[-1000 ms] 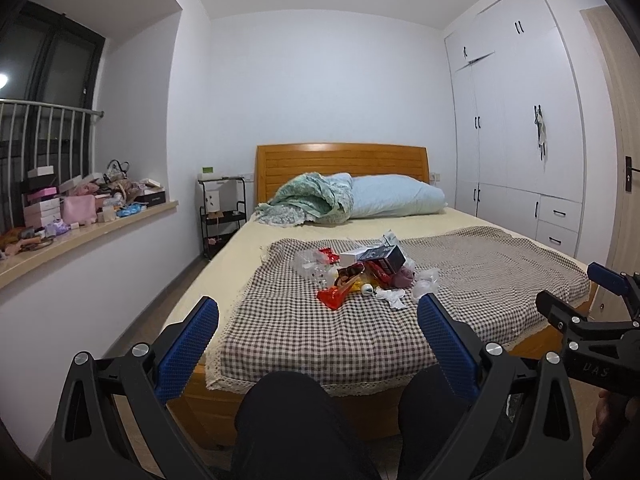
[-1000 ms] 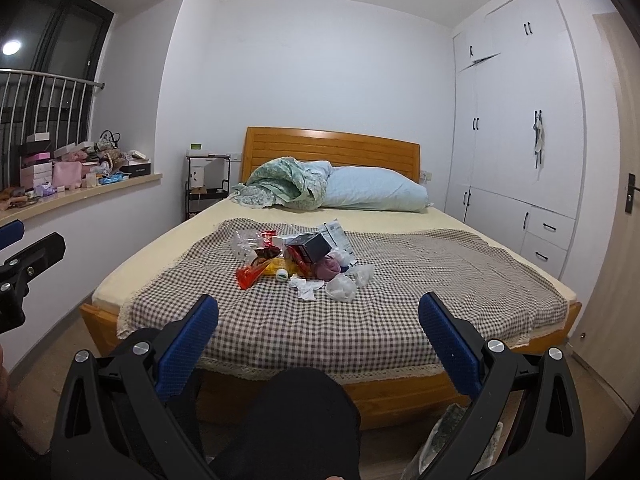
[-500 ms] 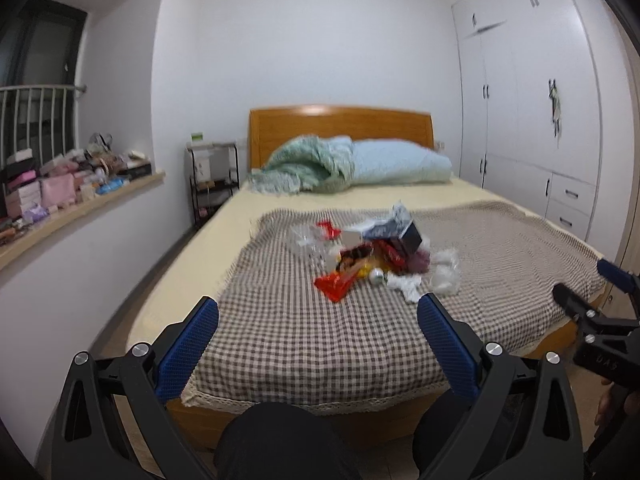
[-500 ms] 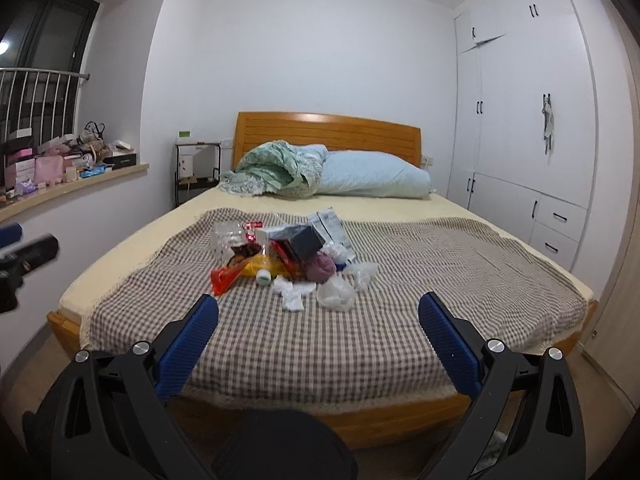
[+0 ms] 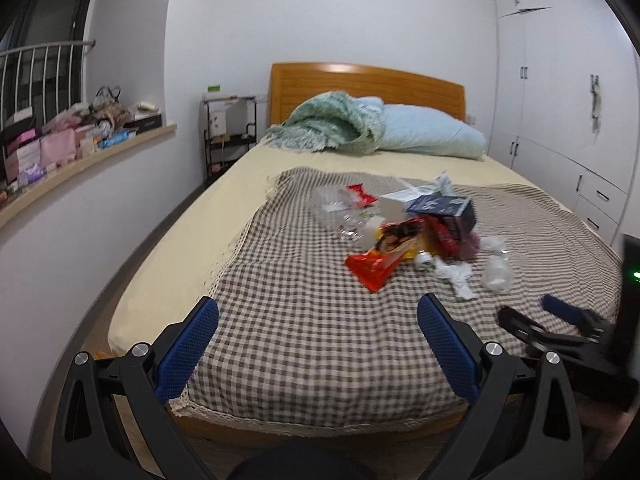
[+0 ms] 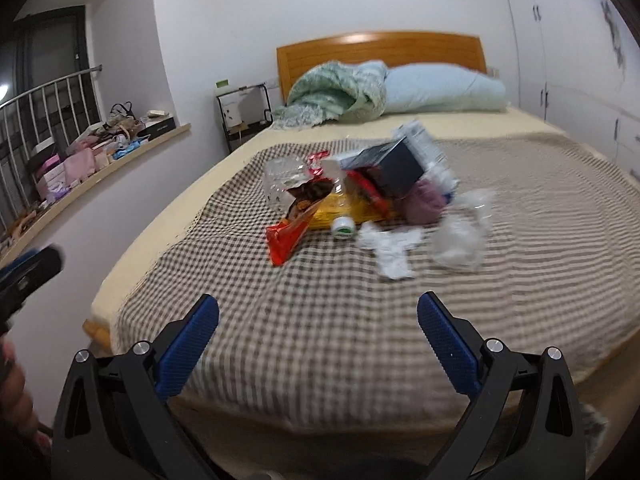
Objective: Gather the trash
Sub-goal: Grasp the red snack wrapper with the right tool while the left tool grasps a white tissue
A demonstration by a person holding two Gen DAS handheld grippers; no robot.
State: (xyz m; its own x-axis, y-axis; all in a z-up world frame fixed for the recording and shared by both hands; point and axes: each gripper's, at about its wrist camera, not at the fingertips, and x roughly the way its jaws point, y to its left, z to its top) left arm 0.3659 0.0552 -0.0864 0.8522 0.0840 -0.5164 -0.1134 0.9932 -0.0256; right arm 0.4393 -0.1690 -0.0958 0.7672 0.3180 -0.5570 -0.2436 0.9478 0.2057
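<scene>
A heap of trash lies on the checkered cloth on the bed: a red snack wrapper, a dark box, clear plastic and crumpled white paper. The heap also shows in the right wrist view, with the red wrapper and white paper. My left gripper is open and empty over the foot of the bed. My right gripper is open and empty, short of the heap.
A green blanket and a blue pillow lie at the wooden headboard. A cluttered window ledge runs along the left. White wardrobes stand on the right. A black rack stands beside the bed.
Both grippers have moved forward toward the bed and the trash heap, which now looks larger and closer. Both stay open and empty.
</scene>
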